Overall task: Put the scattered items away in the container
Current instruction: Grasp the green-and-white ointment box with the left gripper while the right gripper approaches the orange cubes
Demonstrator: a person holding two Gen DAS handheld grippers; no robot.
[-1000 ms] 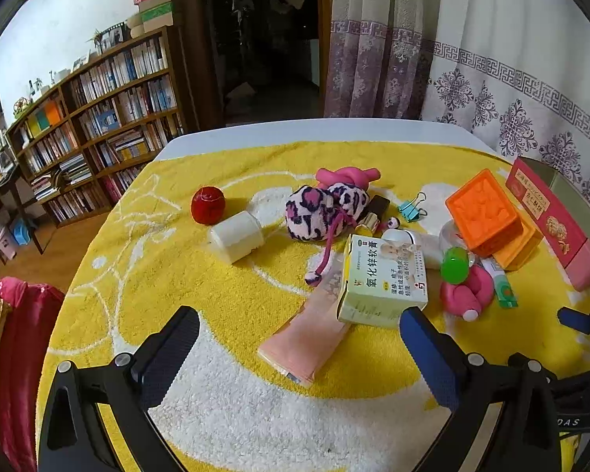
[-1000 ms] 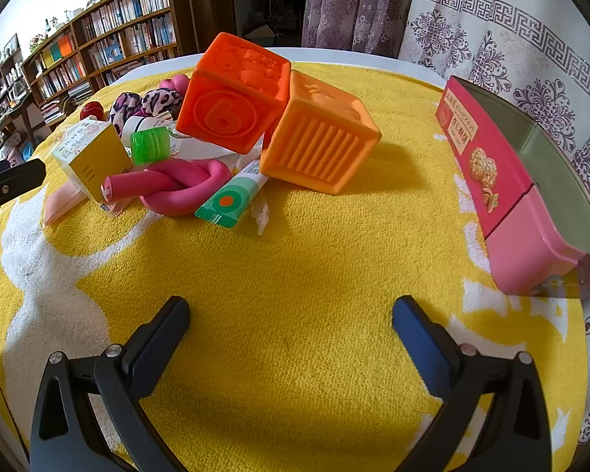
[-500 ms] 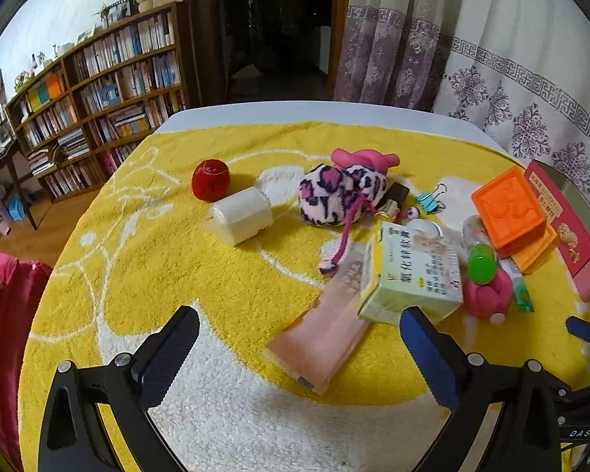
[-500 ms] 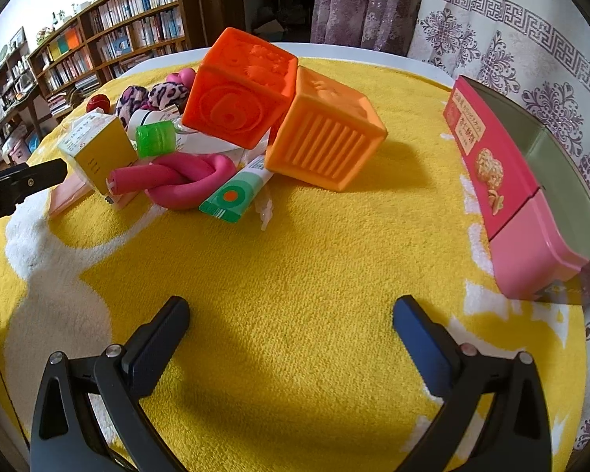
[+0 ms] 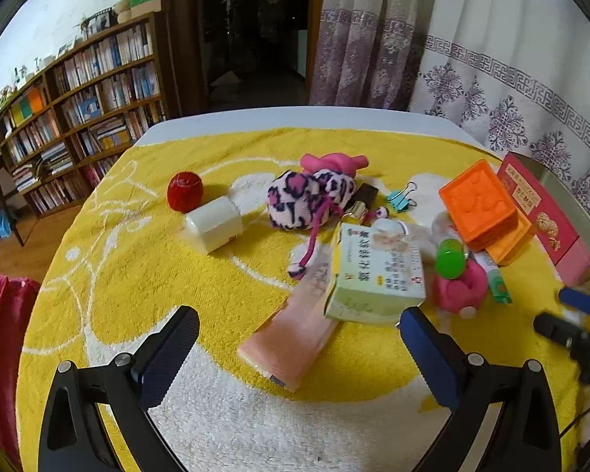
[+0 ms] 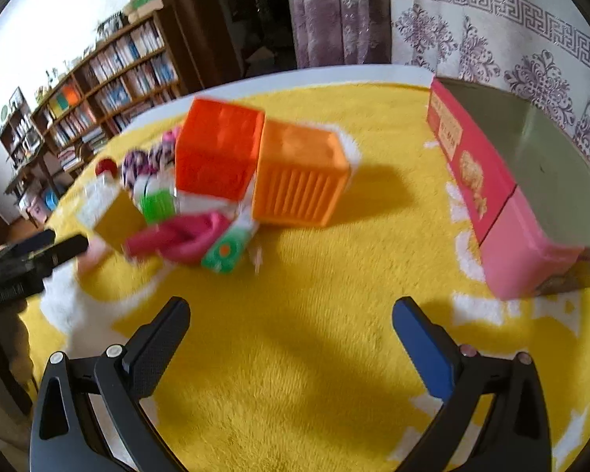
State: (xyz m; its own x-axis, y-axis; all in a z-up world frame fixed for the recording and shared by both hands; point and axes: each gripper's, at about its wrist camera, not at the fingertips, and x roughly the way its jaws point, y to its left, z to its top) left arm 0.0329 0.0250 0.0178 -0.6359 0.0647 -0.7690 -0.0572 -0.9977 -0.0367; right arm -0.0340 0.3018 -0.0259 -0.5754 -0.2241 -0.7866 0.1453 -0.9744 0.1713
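Observation:
Scattered items lie on a yellow and white towel (image 5: 137,283): a red ball (image 5: 185,191), a white box (image 5: 214,224), a leopard plush pouch (image 5: 308,200), a pale green medicine box (image 5: 375,271), a pink flat packet (image 5: 295,334), a pink twisted toy (image 5: 458,285) and two orange cubes (image 5: 483,212). The pink open container (image 6: 531,204) stands at the right. My left gripper (image 5: 299,330) is open and empty, just short of the pink packet. My right gripper (image 6: 291,318) is open and empty over bare towel, short of the orange cubes (image 6: 263,161).
A teal binder clip (image 5: 399,200) and a green-capped tube (image 5: 450,261) lie among the items. A bookshelf (image 5: 78,133) stands beyond the table's far left edge. Curtains (image 5: 491,59) hang behind the container. A red cloth (image 5: 4,334) lies off the left edge.
My left gripper has moved forward and slightly left toward the pink packet. My right gripper has pulled back and risen, the view turning toward the container. Both stayed open.

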